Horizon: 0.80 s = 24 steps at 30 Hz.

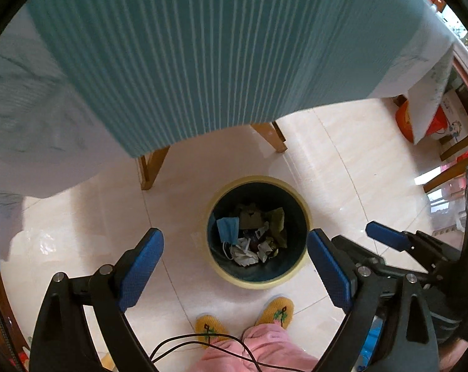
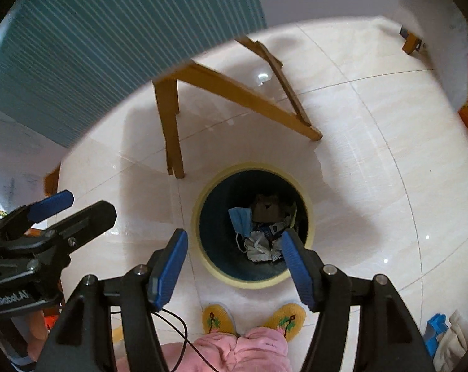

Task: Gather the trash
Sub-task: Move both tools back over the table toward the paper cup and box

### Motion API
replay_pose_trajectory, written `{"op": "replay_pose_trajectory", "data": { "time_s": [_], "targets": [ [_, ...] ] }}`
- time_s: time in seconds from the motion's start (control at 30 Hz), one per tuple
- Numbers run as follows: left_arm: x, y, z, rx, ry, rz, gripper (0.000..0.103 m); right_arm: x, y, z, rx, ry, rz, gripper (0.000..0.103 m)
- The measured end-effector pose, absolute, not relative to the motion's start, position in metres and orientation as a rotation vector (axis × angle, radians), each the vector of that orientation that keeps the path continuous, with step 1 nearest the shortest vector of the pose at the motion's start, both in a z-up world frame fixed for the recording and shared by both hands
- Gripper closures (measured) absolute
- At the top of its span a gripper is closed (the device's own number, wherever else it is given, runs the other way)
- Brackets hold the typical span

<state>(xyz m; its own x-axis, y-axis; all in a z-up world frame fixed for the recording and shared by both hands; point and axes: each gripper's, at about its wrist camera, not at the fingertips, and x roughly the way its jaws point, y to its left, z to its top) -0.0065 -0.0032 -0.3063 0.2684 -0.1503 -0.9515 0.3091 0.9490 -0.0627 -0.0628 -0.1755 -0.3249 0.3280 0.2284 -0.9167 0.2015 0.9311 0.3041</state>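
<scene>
From the left wrist we saw an orange bag [image 1: 404, 121] at far right; the right wrist view alone showed a blue object [image 2: 436, 331] on the floor. We held both claws pointing steeply down over the round, yellow-rimmed trash bin [image 1: 299, 271]. The left claw [image 1: 235, 266] stood wide and released, the right claw [image 2: 234, 266] also apart, gripping nothing. Inside the bin lay a blue face mask [image 1: 228, 228] and crumpled paper [image 2: 258, 249], beside the ribbed teal tablecloth [image 1: 187, 55] on wooden legs.

We read one marking only: white "GenRobot.AI" on black body of left hand-held gripper [image 2: 79, 214], at right wrist view's lower left edge. Print on distant boxes too small; we cannot read it.
</scene>
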Motion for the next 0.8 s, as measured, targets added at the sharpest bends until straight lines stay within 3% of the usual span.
{"op": "replay_pose_trajectory", "data": {
  "time_s": [0.37, 0.8],
  "targets": [
    [-0.049, 0.008, -0.18, 0.108, 1.233, -0.381, 0.01, -0.092, -0.167, -0.211, 0.384, 1.212, 0.027, 0.038],
    [-0.044, 0.029, -0.049, 0.048, 1.059, -0.405, 0.01, -0.11, -0.166, -0.081, 0.394, 1.072, 0.069, 0.037]
  ]
}}
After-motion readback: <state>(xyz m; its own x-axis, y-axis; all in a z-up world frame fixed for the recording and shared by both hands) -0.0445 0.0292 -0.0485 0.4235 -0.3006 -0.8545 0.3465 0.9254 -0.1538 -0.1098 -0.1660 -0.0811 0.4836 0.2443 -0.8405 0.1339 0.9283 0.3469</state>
